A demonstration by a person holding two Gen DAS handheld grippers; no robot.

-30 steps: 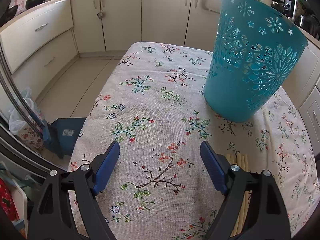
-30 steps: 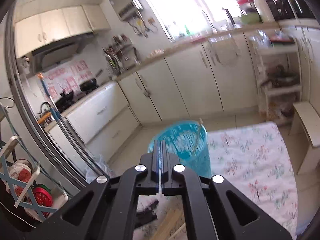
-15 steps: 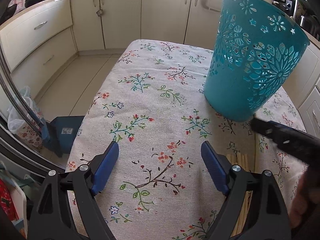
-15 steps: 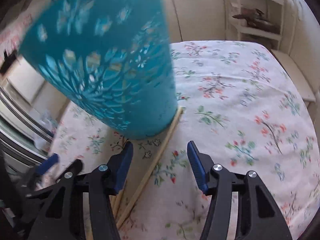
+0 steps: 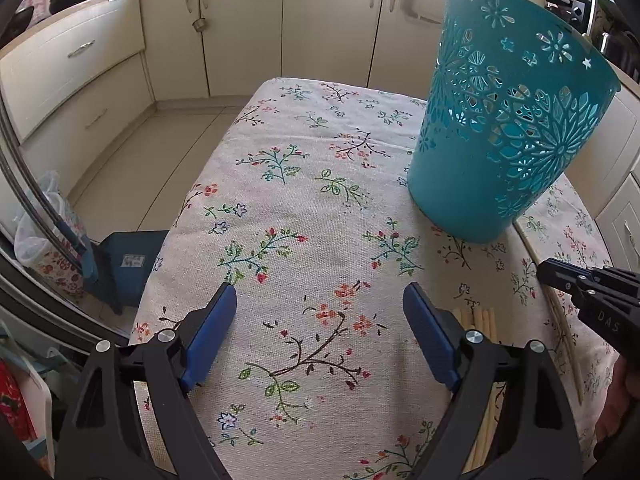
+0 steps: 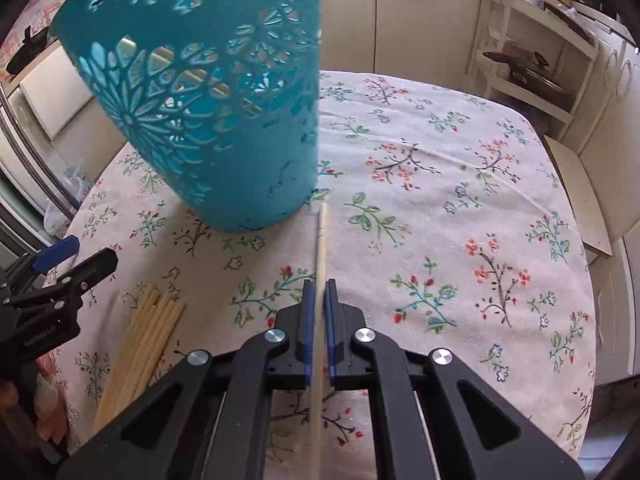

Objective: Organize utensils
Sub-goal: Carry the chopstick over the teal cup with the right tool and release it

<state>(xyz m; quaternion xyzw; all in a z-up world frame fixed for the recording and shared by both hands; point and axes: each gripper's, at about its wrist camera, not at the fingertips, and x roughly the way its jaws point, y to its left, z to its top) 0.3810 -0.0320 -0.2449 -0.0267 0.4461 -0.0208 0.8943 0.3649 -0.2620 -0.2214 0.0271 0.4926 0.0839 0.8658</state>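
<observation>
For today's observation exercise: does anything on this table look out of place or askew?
Only mildly. One chopstick lies apart from the bundle of chopsticks, its tip near the teal basket; the right gripper is shut on it. The basket stands upright on the floral tablecloth; nothing spilled or damaged.

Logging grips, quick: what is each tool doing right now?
Left tool: open, holding nothing.
Right tool: closed on one chopstick.
</observation>
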